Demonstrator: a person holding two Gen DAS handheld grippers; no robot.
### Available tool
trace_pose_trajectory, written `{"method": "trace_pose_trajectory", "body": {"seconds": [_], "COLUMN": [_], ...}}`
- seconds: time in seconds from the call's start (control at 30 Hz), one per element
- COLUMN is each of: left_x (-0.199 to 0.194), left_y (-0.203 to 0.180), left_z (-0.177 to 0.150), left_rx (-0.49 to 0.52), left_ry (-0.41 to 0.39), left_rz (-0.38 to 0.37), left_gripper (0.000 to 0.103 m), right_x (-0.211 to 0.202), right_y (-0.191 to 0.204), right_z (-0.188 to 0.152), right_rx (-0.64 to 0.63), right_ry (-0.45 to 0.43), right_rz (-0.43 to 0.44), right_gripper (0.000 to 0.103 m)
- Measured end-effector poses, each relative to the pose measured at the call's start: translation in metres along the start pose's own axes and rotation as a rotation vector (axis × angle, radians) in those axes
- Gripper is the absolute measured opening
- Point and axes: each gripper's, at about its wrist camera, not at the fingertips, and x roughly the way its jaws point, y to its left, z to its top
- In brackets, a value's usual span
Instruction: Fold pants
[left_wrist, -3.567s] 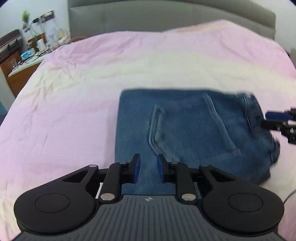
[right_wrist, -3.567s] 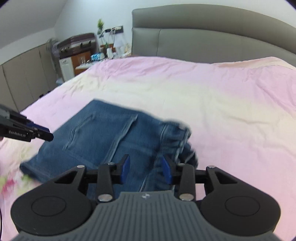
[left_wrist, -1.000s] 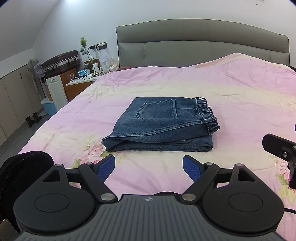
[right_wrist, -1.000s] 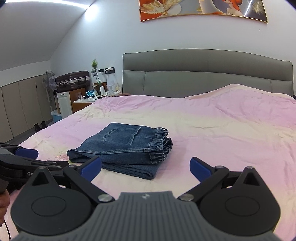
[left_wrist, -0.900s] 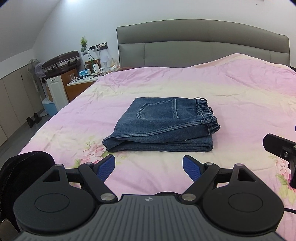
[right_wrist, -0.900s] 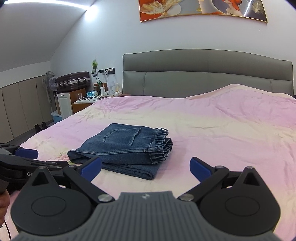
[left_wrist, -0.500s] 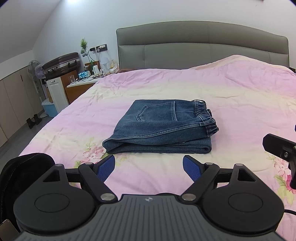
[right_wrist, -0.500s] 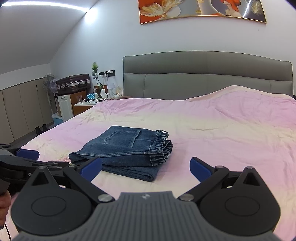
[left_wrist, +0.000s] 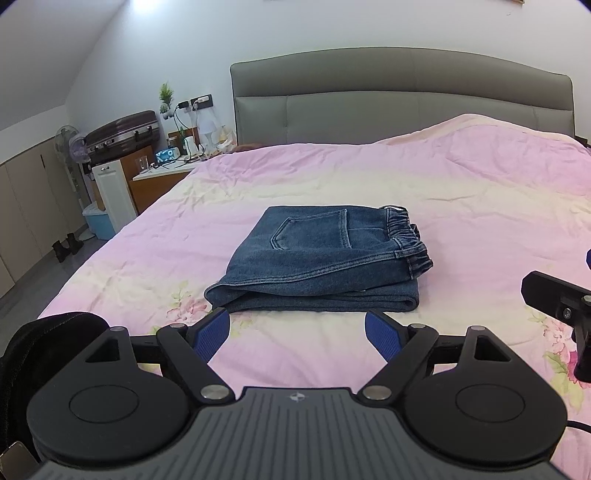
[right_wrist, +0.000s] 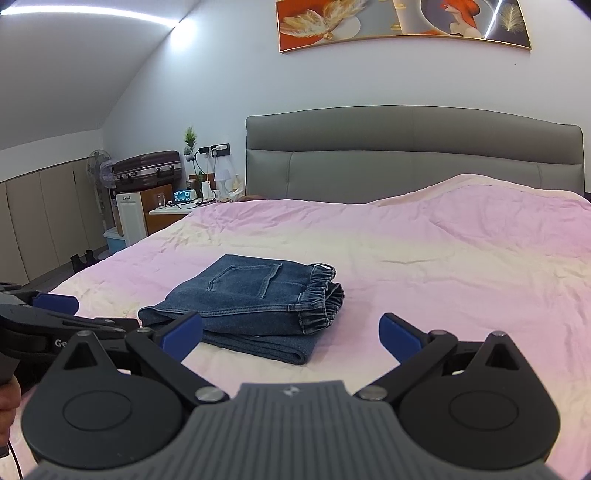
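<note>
The folded blue denim pants (left_wrist: 317, 254) lie on the pink-sheeted bed (left_wrist: 480, 206), while the left gripper (left_wrist: 297, 334) and right gripper (right_wrist: 291, 334) hover nearby, jaws wide open.

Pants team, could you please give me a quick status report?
Left gripper open, empty. Right gripper open, empty. Jeans folded on bed. Nothing in the way.

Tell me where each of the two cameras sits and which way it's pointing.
Left wrist: on the left gripper, near the bed's foot, facing the headboard; its open fingers and the right gripper's tip at the right edge show.
Right wrist: on the right gripper, facing likewise; its open fingers, the left gripper and a hand show.
Shared: folded jeans, bed, suitcase.
</note>
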Motion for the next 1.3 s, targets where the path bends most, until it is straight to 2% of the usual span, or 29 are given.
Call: {"method": "trace_pose_trajectory", "body": {"seconds": [1.3], "left_x": [-0.0085], "left_y": [0.0026], "left_z": [0.0038], "left_rx": [0.012], "left_ry": [-0.026], "left_rz": [0.008], "left_gripper": [0.097], "right_x": [-0.0036], "right_y": [0.0006], "right_z": [0.0009], "right_rx": [0.003], "right_ry": [-0.012], "right_rz": [-0.003], "right_gripper": [0.098]}}
